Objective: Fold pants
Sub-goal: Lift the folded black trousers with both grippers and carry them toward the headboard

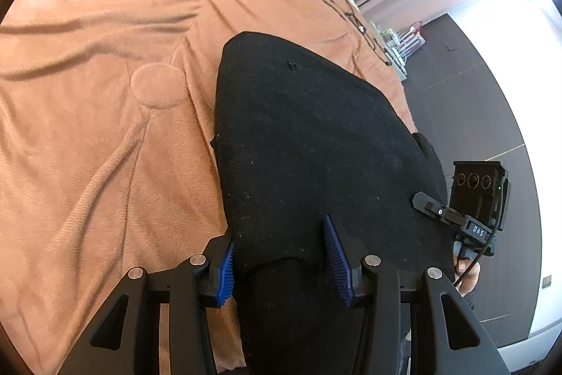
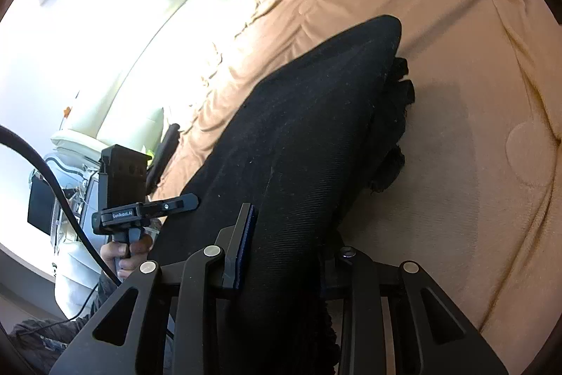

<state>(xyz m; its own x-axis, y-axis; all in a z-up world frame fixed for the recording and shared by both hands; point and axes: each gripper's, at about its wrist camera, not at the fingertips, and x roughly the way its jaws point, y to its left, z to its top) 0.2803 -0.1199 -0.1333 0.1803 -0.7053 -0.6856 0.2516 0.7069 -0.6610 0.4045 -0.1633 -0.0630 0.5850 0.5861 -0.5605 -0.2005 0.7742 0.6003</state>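
Pants (image 1: 309, 143) look partly folded already: a thick black slab w/ a rounded far edge, stretched fwd from both tools over the peach blanket (image 1: 98, 115). Judging by that, at least one more fold + a final lay-down are left. Left gripper (image 1: 284, 262) is clamped on a bunched near edge; right gripper (image 2: 281, 252) is pinched narrow on the other near corner, far pad hidden by cloth. Fabric is lint-specked, w/ ragged bits beside its right edge.
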